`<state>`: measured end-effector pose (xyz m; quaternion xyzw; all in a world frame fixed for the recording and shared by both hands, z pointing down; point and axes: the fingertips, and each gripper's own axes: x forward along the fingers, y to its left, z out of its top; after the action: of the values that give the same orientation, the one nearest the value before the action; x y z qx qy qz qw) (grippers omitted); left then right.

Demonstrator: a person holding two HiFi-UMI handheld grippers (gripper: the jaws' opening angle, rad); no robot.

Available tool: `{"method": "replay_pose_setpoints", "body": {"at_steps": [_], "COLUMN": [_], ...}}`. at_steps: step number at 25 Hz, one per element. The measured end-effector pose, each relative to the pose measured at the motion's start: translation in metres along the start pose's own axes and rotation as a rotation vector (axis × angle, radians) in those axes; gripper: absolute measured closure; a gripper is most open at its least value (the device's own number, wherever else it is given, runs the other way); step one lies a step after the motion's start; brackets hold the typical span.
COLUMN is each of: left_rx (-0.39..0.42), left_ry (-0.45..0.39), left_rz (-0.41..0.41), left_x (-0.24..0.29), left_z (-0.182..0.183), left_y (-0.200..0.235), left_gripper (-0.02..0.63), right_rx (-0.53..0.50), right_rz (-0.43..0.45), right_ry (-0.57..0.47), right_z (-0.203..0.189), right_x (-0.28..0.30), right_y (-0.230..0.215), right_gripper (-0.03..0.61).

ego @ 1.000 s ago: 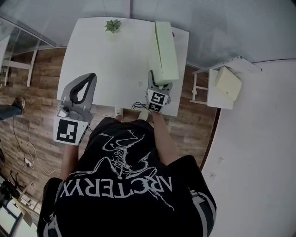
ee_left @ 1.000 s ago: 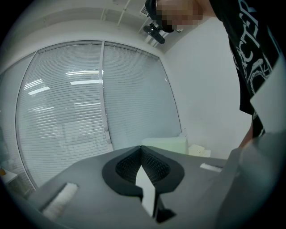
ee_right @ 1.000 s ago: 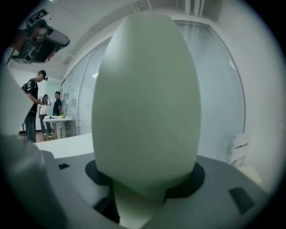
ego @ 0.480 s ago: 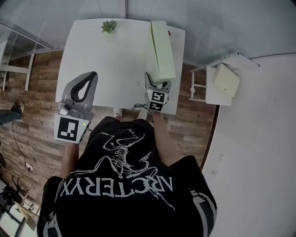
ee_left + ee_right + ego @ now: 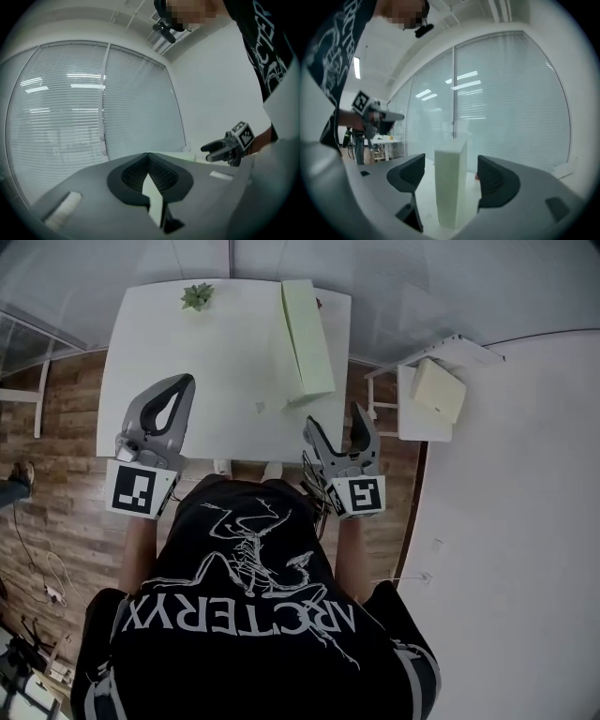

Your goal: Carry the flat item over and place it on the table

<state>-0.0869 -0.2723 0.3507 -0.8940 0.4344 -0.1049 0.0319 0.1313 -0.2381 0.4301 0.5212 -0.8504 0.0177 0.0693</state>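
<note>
The flat item (image 5: 305, 334), a pale green slab, stands on its long edge on the right part of the white table (image 5: 187, 362). My right gripper (image 5: 334, 420) is open and hangs just off the table's near edge, a short way back from the slab. In the right gripper view the slab (image 5: 451, 187) shows upright ahead between the spread fingers (image 5: 412, 171), untouched by them. My left gripper (image 5: 183, 382) is shut with nothing in it, over the table's front left edge. Its closed jaws (image 5: 147, 157) meet in the left gripper view, where the right gripper (image 5: 220, 149) appears at the far right.
A small potted plant (image 5: 197, 296) sits at the table's far side. To the right of the table a white stand (image 5: 403, 423) carries another pale green block (image 5: 436, 390). Wood floor lies to the left and glass walls with blinds beyond the table.
The right gripper has let go of the slab and drawn back off the table edge toward the person. The slab stays standing on the table. The left gripper has hardly moved.
</note>
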Motion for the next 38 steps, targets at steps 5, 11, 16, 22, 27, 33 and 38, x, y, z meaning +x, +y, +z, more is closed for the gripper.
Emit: {"method": "replay_pose_setpoints", "body": {"at_steps": [5,11,16,22,27,33,38], "left_rx": [0.017,0.040,0.049,0.066,0.078,0.063,0.059], "left_ry": [-0.050,-0.111,-0.138,-0.148,-0.154,-0.166,-0.168], "left_rz": [-0.008,-0.018,0.002,0.025,0.023,0.023,0.028], "left_x": [0.012,0.021,0.017,0.009,0.010,0.008,0.008], "left_z": [0.015,0.040,0.050,0.057,0.057,0.059,0.058], "left_y": [-0.002,-0.009,-0.003,0.002,0.002,0.004,0.005], "left_gripper": [0.607,0.607,0.607,0.607,0.607,0.607,0.607], "right_rx": [-0.015,-0.087,-0.090,-0.146,-0.168,-0.174,-0.176], "right_rz": [0.056,-0.056,-0.084,-0.063,-0.064,-0.082,-0.074], "right_ry": [-0.167,-0.153,-0.165,-0.166,-0.171,-0.178,-0.180], "right_z": [0.099,0.122,0.126,0.133,0.135,0.140,0.142], "right_x": [-0.008,0.025,0.046,0.049,0.047,0.043,0.043], "right_y": [-0.010,-0.016,-0.012,-0.002,0.001,0.001,0.001], "right_gripper": [0.253,0.551,0.565,0.566,0.566,0.566,0.566]}}
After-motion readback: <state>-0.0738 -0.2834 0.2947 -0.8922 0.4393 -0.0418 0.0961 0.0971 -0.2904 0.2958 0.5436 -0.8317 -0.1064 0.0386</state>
